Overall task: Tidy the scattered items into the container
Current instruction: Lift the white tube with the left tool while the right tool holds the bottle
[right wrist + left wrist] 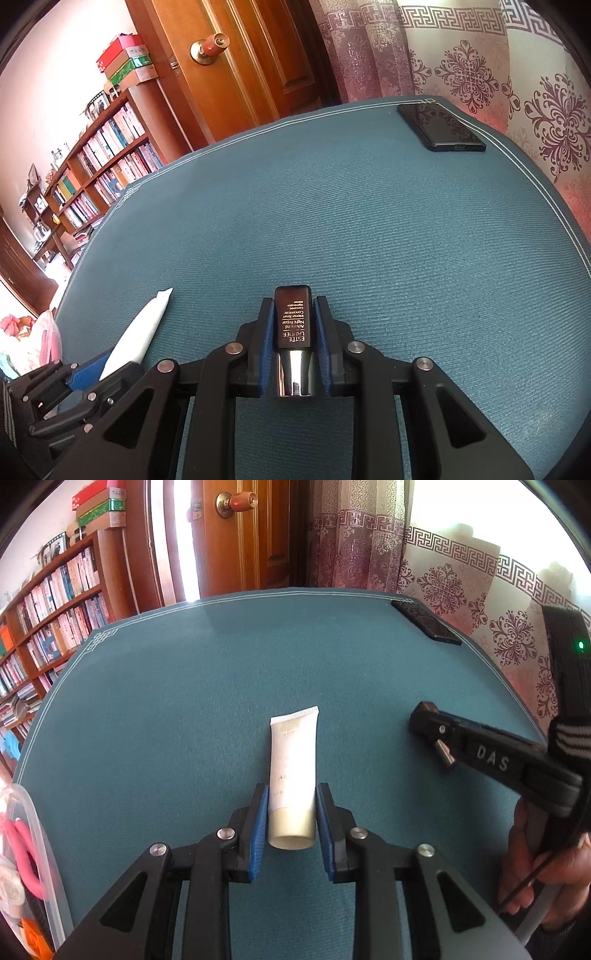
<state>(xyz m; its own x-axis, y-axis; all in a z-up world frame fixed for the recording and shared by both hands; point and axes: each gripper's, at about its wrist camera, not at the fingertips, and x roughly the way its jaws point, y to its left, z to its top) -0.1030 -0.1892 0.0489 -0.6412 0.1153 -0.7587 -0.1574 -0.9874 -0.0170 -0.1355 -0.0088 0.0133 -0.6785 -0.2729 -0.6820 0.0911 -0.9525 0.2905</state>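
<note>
Mid-task: left gripper (291, 825) pinched the tube (293, 771), right gripper (294, 345) pinched the bottle (294, 321); neither was in the container (35, 849) at the tabletop's (184, 701) left edge.

tube (291, 760): matt white plastic | bottle (293, 317): glossy dark, chrome cap | tablecloth (369, 221): ribbed teal cloth

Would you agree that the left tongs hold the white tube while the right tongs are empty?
Not quite: the right tongs are not empty. The right wrist view shows them shut on a dark bottle with a silver cap. The left tongs do hold the white tube.
</note>
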